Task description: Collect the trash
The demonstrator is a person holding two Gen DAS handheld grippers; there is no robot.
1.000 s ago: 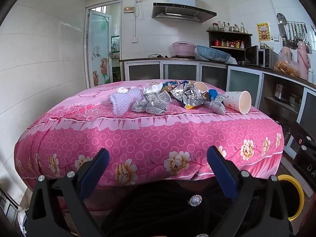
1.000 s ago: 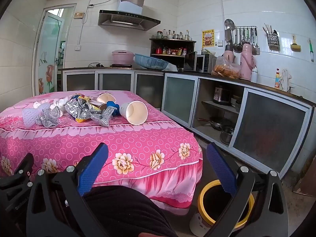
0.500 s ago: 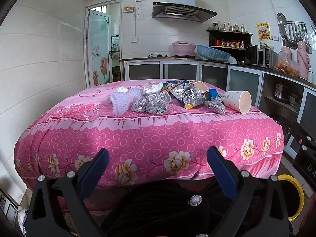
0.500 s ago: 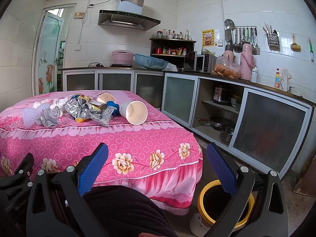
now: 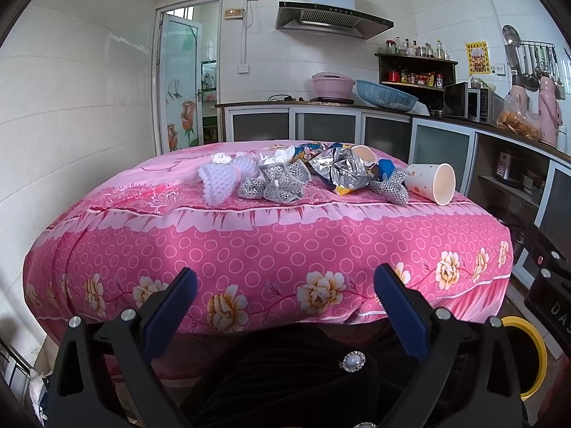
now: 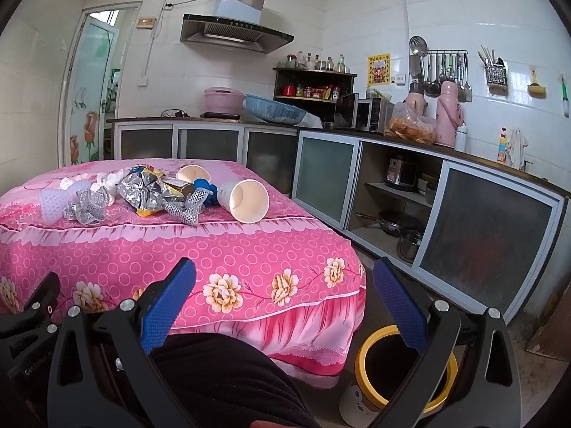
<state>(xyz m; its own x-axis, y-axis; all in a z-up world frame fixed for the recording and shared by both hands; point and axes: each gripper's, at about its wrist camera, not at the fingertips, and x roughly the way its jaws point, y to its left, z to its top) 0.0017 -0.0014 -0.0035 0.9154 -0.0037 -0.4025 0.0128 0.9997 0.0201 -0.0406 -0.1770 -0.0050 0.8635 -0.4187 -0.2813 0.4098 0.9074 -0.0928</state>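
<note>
Trash lies in a heap on a table under a pink flowered cloth (image 5: 271,249): a white paper cup (image 5: 433,182) on its side, a crumpled silver foil bag (image 5: 339,171), silver mesh pieces (image 5: 274,185), a white knitted piece (image 5: 221,180) and a second cup (image 6: 192,173). The tipped cup also shows in the right wrist view (image 6: 246,200). My left gripper (image 5: 285,299) is open and empty, low in front of the table. My right gripper (image 6: 283,297) is open and empty, above a yellow-rimmed bin (image 6: 367,360) on the floor.
Kitchen counters and cabinets (image 6: 464,207) run along the back and right walls. A door (image 5: 178,89) stands at the back left. My dark-clothed lap (image 5: 296,381) fills the bottom of both views. The bin's yellow rim (image 5: 531,342) stands right of the table.
</note>
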